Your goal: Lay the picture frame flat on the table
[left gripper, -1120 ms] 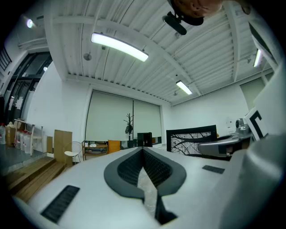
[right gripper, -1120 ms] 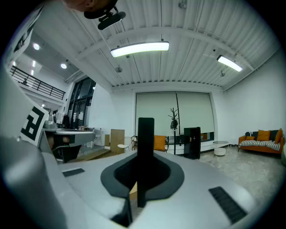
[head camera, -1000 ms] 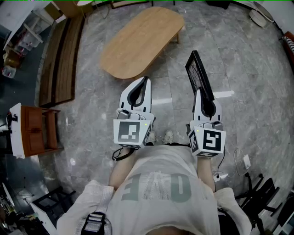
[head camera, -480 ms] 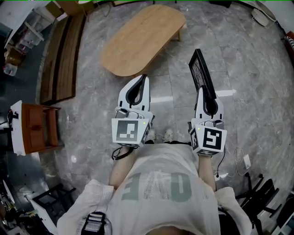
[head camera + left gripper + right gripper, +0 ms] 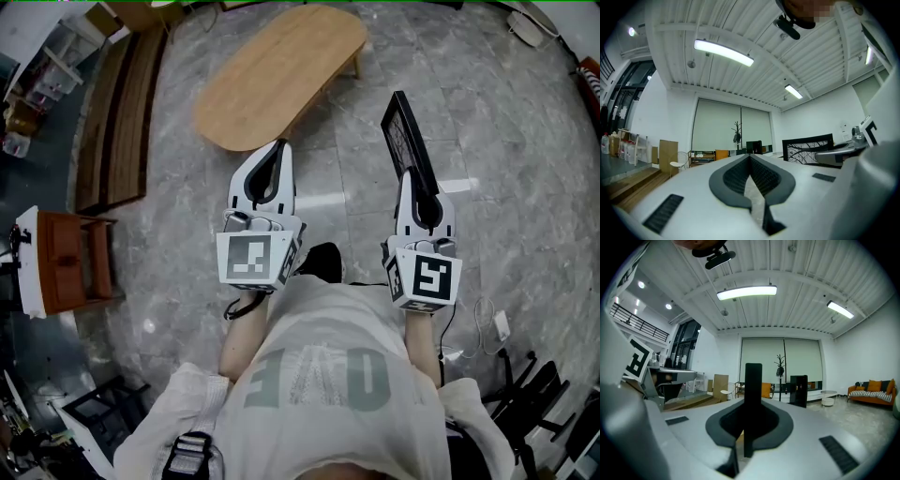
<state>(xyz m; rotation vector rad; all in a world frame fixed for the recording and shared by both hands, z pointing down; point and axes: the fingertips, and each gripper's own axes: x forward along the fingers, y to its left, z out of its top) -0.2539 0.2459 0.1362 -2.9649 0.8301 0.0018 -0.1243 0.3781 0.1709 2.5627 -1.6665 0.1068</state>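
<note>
The black picture frame (image 5: 405, 141) is held upright in the air over the grey floor, with my right gripper (image 5: 413, 185) shut on its lower edge. From the right gripper view the frame (image 5: 753, 394) shows edge-on, a dark bar clamped between the pads of that gripper (image 5: 752, 405). My left gripper (image 5: 277, 150) is shut with nothing in it, beside the right one. In the left gripper view its jaws (image 5: 750, 157) meet, and the frame (image 5: 808, 147) shows at the right. The oval wooden table (image 5: 281, 70) lies ahead, slightly to the left, bare.
A long wooden bench (image 5: 122, 122) runs along the left. A red-brown cabinet (image 5: 80, 264) stands at the left edge. A cable and a plug (image 5: 494, 325) lie on the floor at the right, with black stands (image 5: 534, 394) behind them.
Both grippers and the frame have moved a little nearer the table; the left gripper has risen and shifted left. The frame stays clamped in the right gripper.
</note>
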